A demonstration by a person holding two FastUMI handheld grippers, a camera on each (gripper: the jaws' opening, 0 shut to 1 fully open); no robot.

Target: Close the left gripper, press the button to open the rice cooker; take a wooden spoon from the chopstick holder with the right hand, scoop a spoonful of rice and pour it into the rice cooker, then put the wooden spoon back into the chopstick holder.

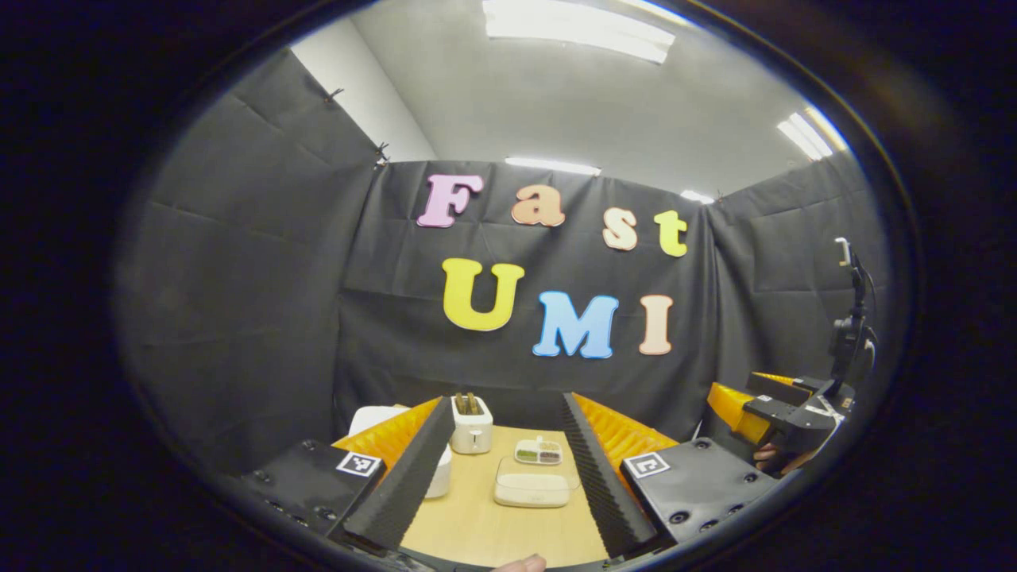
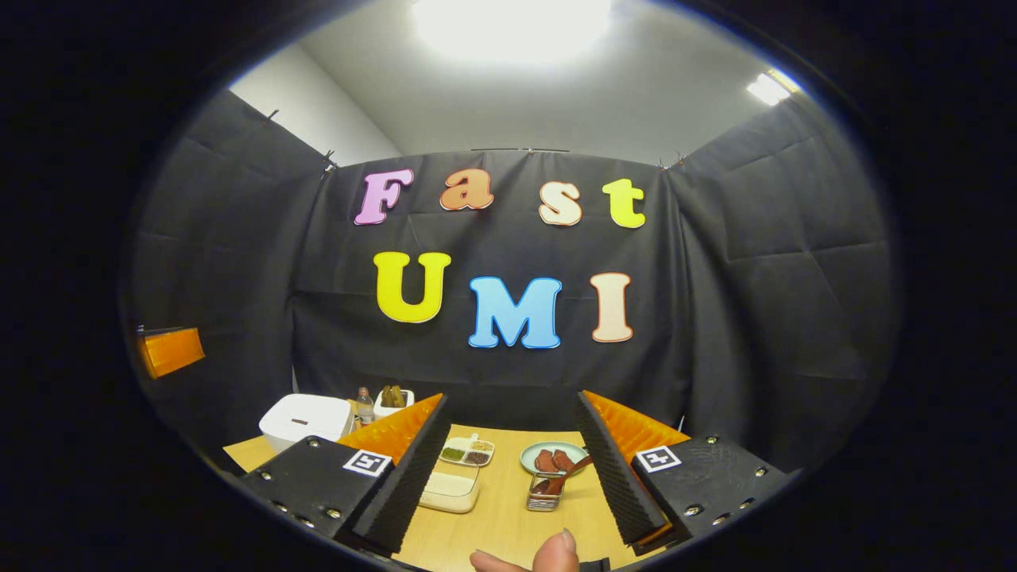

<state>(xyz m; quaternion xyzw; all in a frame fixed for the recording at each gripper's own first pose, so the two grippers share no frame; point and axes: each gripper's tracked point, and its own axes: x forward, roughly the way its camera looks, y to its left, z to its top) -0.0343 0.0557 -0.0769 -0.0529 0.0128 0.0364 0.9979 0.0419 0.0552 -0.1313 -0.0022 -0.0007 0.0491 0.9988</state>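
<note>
Left gripper (image 1: 502,469): jaws spread wide, holding nothing, raised above the table (image 1: 485,532). The task wants it clenched before the press; go in as it is and one finger may slip past the button or catch the lid edge.

Cooker (image 1: 397,445): white, lid down, ahead and partly behind your left finger. Its button is hidden there, so you risk pressing the wrong spot or shoving the whole pot along the table.

Holder (image 1: 471,425): white, just beyond the cooker, handles standing up out of it. It is close enough that a wide approach could knock it over.

Rice box (image 1: 532,486): clear, uncovered, straight ahead between the left fingers. A low sweep could clip its rim and spill.

Seasoning dish (image 1: 539,452): just behind the rice box, same hazard.

Right gripper (image 2: 508,477): released, empty, also held high. The holder is far off to its left, past the rice box, so the reach crosses in front of your other hand. Wait until the left gripper is clear, or the two may collide.

Plate (image 2: 554,457) and small tin (image 2: 545,490): ahead of the right gripper, near its right finger; easily nudged on the way down.
</note>
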